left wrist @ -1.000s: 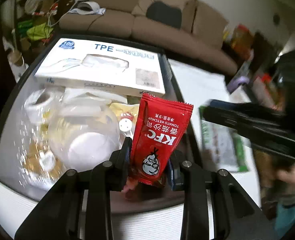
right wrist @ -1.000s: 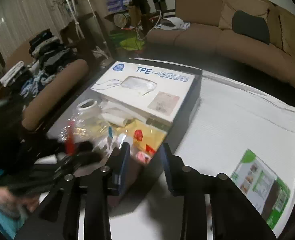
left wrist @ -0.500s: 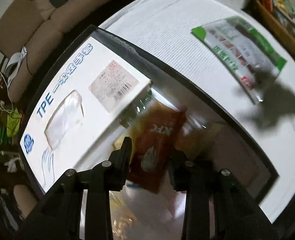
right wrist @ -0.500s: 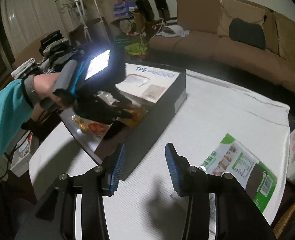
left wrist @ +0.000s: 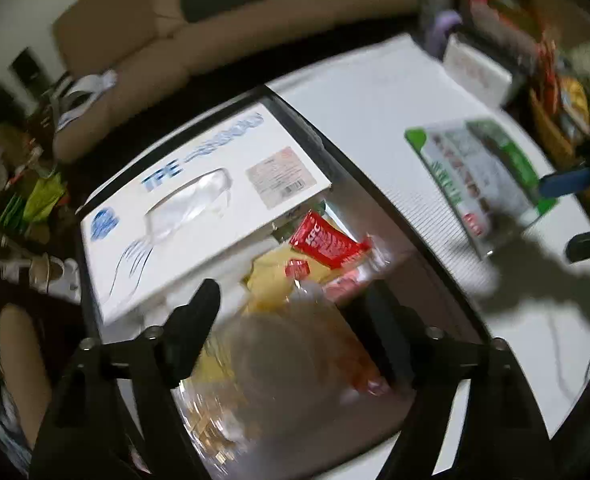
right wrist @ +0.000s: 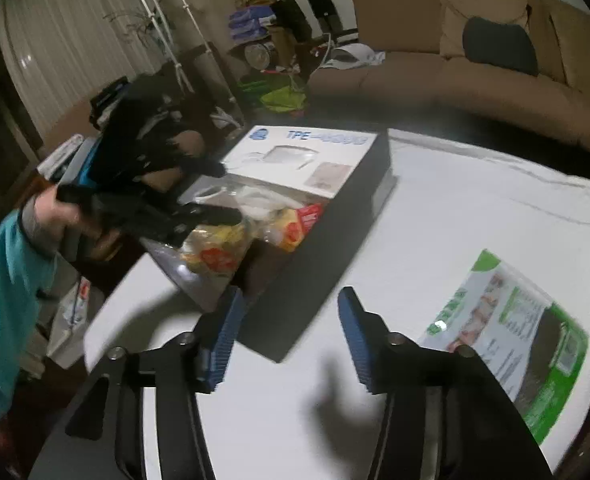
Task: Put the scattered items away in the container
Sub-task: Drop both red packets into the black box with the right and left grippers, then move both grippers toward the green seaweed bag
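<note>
Ketchup packet released into black box, left gripper fingers just spread, empty; right gripper fingers parting, empty, next likely green packet on table.

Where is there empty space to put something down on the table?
Bare white tablecloth lies between the black box and the green-edged food packet. The box is crowded: a white glove carton, a red ketchup sachet and clear bags.
</note>
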`<state>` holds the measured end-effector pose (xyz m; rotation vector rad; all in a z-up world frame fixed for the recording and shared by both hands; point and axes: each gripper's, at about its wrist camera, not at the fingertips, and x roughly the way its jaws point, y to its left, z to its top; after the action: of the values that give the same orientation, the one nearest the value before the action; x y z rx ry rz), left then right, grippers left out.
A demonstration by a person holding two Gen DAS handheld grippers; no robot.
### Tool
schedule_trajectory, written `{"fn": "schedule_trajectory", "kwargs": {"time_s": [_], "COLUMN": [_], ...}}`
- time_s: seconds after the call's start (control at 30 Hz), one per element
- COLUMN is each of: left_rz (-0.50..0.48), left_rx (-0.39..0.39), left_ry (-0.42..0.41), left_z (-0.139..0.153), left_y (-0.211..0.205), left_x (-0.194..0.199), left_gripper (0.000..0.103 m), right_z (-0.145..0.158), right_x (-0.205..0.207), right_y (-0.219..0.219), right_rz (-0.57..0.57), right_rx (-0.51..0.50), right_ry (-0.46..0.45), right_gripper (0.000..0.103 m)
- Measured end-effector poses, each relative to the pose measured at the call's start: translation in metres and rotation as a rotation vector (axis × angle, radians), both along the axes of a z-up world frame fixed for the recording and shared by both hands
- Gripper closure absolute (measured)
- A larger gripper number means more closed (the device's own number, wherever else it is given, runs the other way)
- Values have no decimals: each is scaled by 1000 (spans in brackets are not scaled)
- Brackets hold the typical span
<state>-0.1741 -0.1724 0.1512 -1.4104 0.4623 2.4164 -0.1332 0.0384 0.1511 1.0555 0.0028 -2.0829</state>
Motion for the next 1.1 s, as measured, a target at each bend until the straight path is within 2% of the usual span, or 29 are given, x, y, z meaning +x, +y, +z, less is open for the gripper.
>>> {"fn": "schedule_trajectory", "kwargs": {"time_s": [0.17, 0.27, 0.37, 0.5, 0.67, 0.83, 0.97, 1.1], "left_rz": [148, 286, 313, 288, 232, 220, 225, 303], "left_rx": [128, 287, 426, 481, 462, 425, 358, 357], "left_ry": [62, 89, 59, 11, -65, -89, -104, -136], "left_z": [8, 6, -3, -22, -49, -70, -87, -109], "left_y": [-11, -17, -7, 33, 87, 130, 157, 163], "left_x": [59, 93, 119, 142, 142, 120, 91, 57], "left_gripper": [9, 5, 4, 4, 4, 4, 4, 4], "right_z": [0, -3, -10, -20, -35, -62, -79, -102], "right_x": [20, 36, 51, 69, 81, 79, 65, 44], "right_y": [-8, -6, 10, 57, 132, 198, 221, 232], "right_rz": [9, 0, -22, -105, -258, -399, -454, -478], "right_rx": [-11, 0, 15, 50, 131, 177, 162, 121], "right_ry": [-13, -21, -37, -48, -35, -86, -130, -207], "right_gripper": [37, 31, 28, 28, 26, 26, 26, 26]}}
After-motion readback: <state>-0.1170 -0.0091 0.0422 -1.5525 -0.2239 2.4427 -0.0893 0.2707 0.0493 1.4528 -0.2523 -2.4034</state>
